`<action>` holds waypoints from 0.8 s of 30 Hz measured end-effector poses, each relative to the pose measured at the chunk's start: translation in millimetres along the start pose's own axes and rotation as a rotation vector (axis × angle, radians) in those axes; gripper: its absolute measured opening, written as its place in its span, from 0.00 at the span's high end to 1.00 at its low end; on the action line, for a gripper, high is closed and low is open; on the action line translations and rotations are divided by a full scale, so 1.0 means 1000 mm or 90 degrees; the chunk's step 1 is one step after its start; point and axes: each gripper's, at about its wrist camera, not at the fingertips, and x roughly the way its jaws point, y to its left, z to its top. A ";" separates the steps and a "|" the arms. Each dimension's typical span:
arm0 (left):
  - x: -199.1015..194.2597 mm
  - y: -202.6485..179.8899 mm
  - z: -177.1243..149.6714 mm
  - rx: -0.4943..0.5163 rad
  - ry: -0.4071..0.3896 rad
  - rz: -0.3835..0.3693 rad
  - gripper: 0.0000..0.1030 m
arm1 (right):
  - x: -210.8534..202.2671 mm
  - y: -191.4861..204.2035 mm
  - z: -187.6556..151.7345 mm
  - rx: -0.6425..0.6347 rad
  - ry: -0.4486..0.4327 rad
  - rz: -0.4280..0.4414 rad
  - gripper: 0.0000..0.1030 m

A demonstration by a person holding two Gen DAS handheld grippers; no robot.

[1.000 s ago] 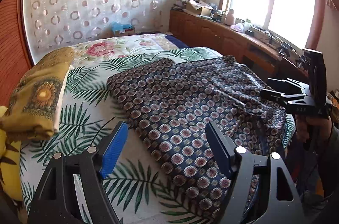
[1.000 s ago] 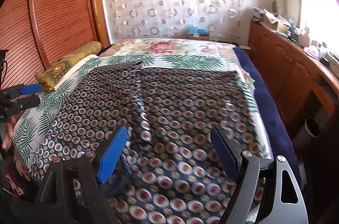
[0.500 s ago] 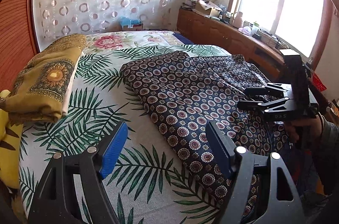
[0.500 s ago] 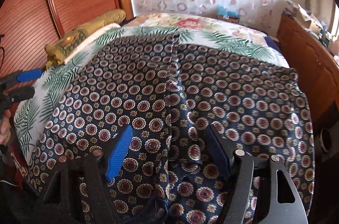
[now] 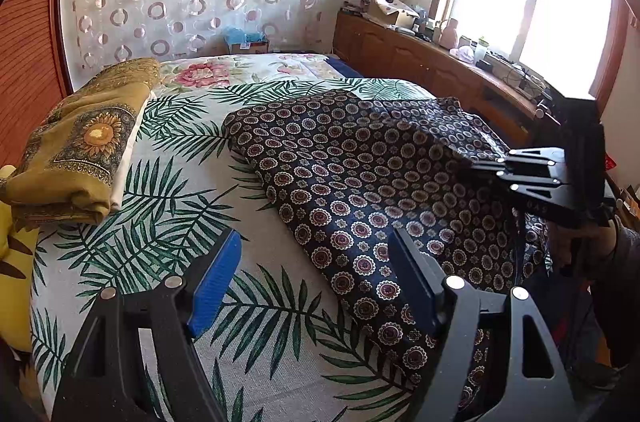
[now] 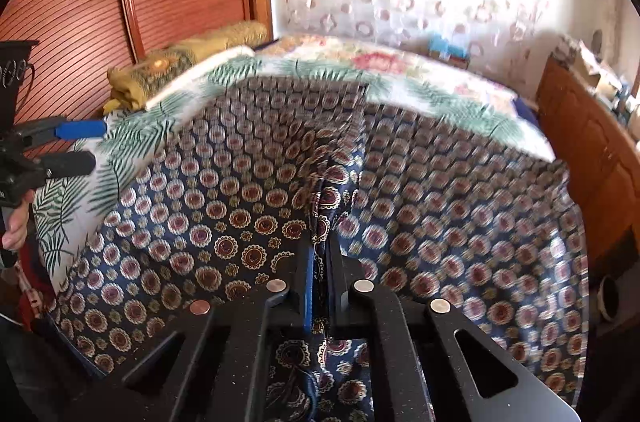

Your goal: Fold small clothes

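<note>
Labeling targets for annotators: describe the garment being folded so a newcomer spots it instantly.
Start at the bed with the green palm-leaf sheet. Spread over its window side lies the navy garment, with the right claw shut on a fold of it. Its rows of round maroon-and-cream medallions set it apart from the mustard sunflower-print bundle beside the wooden wall.

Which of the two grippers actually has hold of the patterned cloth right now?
The right gripper: its jaws are shut on a fold of the navy medallion-print garment. The left gripper hangs open above the palm-leaf bedsheet.
</note>
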 end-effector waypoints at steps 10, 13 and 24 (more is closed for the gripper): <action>-0.001 -0.011 0.003 0.014 -0.006 -0.015 0.26 | -0.045 -0.036 -0.010 0.048 -0.049 -0.062 0.96; 0.001 -0.015 0.005 0.019 -0.005 -0.019 0.26 | -0.056 -0.044 -0.020 0.056 -0.048 -0.079 0.96; 0.011 -0.030 0.011 0.041 -0.002 -0.028 0.26 | -0.073 -0.034 -0.026 0.073 -0.051 -0.133 0.96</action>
